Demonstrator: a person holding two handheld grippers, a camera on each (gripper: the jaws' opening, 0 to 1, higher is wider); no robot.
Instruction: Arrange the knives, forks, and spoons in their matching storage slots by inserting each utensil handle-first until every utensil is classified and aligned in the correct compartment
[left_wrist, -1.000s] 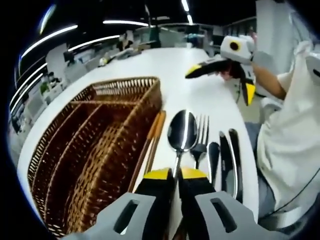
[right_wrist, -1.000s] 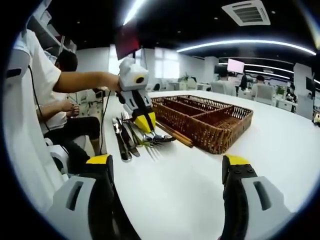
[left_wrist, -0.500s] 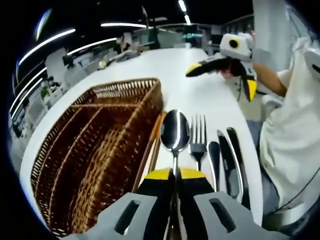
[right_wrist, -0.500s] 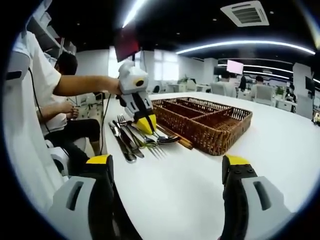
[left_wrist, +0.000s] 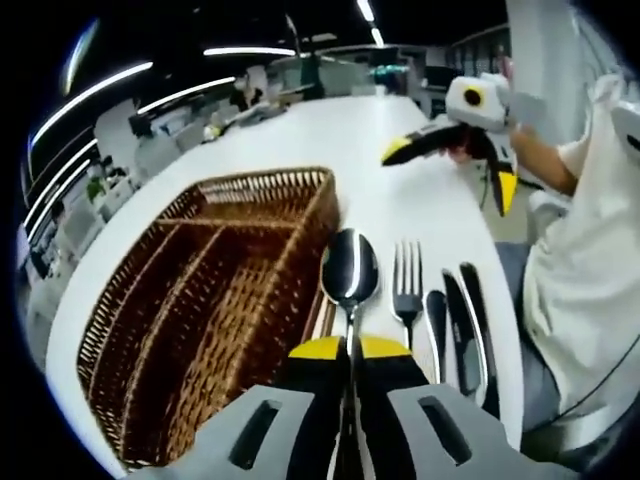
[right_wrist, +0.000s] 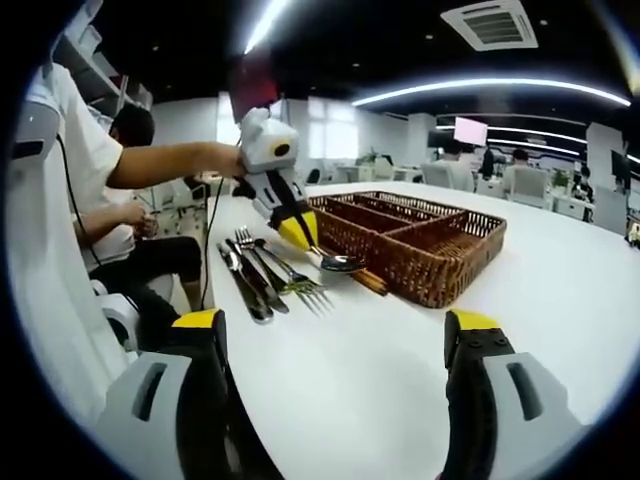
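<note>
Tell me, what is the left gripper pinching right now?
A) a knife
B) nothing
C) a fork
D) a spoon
D: the left gripper is shut on the spoon handle, its bowl raised beside the wicker basket, while the fork lies on the table.

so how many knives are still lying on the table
2 as far as I can tell: one knife lies right beside the fork, the other knife just past it toward the person. The left tongs may hide more.

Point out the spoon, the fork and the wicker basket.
spoon (left_wrist: 349, 268), left gripper view, on its bowl
fork (left_wrist: 406, 290), left gripper view, on its tines
wicker basket (right_wrist: 452, 275), right gripper view, on its near wall
</note>
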